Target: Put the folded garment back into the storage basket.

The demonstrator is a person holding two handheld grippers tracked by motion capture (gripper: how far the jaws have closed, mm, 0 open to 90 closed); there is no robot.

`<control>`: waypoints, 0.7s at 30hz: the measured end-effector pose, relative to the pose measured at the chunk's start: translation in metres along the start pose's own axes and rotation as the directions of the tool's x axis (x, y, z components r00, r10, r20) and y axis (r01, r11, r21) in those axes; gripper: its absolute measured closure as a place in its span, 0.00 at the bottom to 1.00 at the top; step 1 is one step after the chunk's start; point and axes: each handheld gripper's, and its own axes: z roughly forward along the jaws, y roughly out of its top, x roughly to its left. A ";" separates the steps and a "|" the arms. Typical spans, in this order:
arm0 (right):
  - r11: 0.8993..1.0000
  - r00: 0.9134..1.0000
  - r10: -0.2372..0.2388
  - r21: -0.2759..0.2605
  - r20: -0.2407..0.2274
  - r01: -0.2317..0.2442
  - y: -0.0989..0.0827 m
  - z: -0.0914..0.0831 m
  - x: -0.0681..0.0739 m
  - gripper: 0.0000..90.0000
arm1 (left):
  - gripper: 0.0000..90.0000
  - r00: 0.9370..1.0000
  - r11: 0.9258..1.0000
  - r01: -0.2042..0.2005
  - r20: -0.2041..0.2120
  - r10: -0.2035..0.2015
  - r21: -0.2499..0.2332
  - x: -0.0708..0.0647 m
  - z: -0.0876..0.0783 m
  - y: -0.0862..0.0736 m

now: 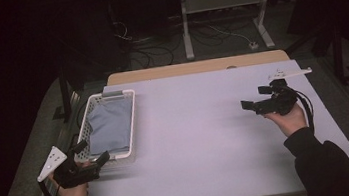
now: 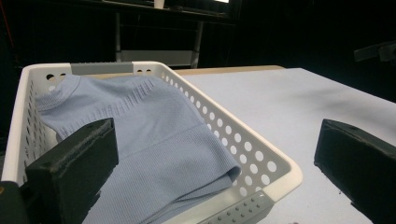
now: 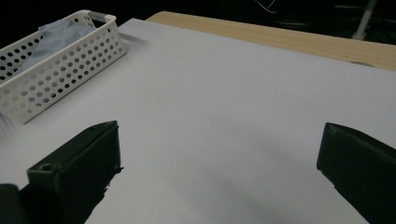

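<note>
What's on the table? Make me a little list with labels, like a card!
Table: pale sheet over a wooden top
Basket: white basket with holes, at the table's left side
Inside the basket: folded blue sweater
Left gripper: left gripper open, holding nothing, beside the basket's near end
Right gripper: right gripper open, holding nothing, over the table's right side
Cloth: ribbed knit, lying flat

Perforated white plastic basket (image 2: 261, 163), smooth and faintly glossy, with grey plastic handle pieces. Inside, pale blue ribbed knit garment (image 2: 154, 140), soft and matt. Matt lavender table covering (image 3: 224, 107); bare light wood along the far edge. Matt black, slightly rough jaw pads.
</note>
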 end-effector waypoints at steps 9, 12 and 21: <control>1.000 1.000 0.017 -0.015 0.015 -0.017 -0.016 -0.015 -0.009 0.00 | 0.00 1.000 1.000 -0.001 -0.001 0.001 0.002 0.000 0.000 0.000; 0.999 1.000 0.025 -0.021 0.019 -0.025 -0.020 -0.020 -0.012 0.00 | 0.00 1.000 1.000 -0.003 0.000 0.003 0.004 0.000 0.000 0.000; 1.000 0.999 0.027 -0.015 0.021 -0.026 -0.034 -0.026 -0.016 0.00 | 0.00 1.000 1.000 -0.003 0.001 0.003 0.004 -0.001 0.000 0.000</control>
